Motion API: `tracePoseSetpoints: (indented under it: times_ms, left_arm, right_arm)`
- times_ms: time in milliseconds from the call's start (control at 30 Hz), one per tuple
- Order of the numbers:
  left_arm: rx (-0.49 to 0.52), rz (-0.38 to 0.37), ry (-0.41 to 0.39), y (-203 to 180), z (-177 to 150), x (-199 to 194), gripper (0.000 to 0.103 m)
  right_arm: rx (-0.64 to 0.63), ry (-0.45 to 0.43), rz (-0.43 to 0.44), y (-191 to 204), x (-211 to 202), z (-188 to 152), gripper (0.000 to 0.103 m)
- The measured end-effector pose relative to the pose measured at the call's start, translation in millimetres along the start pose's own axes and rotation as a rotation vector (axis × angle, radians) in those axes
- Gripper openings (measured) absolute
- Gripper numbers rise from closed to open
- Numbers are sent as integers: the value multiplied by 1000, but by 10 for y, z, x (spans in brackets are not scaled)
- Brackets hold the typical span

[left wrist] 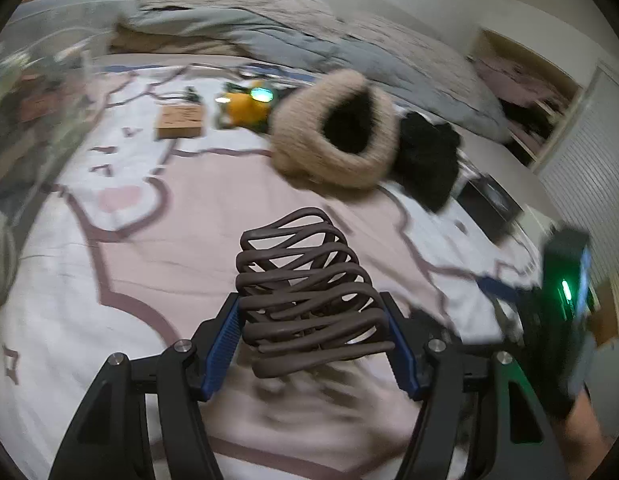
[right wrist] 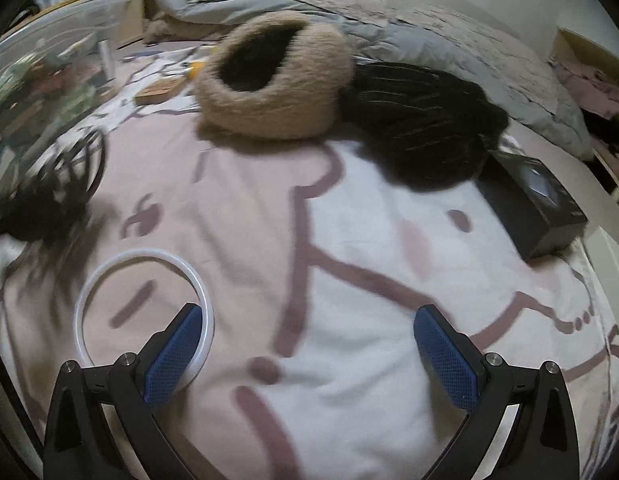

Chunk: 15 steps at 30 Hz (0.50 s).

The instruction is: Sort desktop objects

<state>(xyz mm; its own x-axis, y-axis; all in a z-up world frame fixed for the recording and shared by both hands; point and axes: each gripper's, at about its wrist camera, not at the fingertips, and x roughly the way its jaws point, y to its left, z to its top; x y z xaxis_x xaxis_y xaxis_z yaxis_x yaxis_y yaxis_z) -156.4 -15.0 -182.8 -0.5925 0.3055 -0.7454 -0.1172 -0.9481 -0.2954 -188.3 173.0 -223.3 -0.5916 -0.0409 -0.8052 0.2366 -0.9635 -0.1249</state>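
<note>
My left gripper point(left wrist: 314, 312) is shut on a large brown hair claw clip point(left wrist: 305, 288) and holds it above the pink and white bed sheet. In the right wrist view that clip point(right wrist: 75, 160) shows blurred at the far left. My right gripper point(right wrist: 309, 332) is open and empty above the sheet, with a white ring point(right wrist: 143, 312) lying by its left finger. A beige fluffy hat point(left wrist: 337, 128) point(right wrist: 273, 80) and a black knit hat point(left wrist: 427, 160) point(right wrist: 425, 120) lie side by side farther back.
A clear plastic bin point(left wrist: 33, 92) point(right wrist: 41, 64) stands at the left. A small cardboard box point(left wrist: 179, 121) and an orange plush toy point(left wrist: 245, 108) lie at the back. A black box point(right wrist: 537, 204) sits at the right. A grey quilt point(left wrist: 309, 40) is heaped behind.
</note>
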Motion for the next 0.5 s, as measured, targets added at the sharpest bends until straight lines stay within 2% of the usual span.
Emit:
tracePoseSetpoints:
  times_ms: [67,133,200,267,500]
  left_arm:
    - [9,-8,20,-25,-10,42,66]
    - [21,20,23,-29,-9,65,73]
    - [27,88,0,-29,3,52,95]
    - [36,133,-27,-14,-4,26,99]
    - [82,187,-54,18,19,23,102]
  right_arm:
    - [29,10,-21,-123,36,24,103]
    - [72,30,-27,-255,88,49,103]
    - [114,48,-41,-355,139,49,103]
    - [160,64,-14,-423,181,52,103]
    - [150,44,-56,-324,198,36,103]
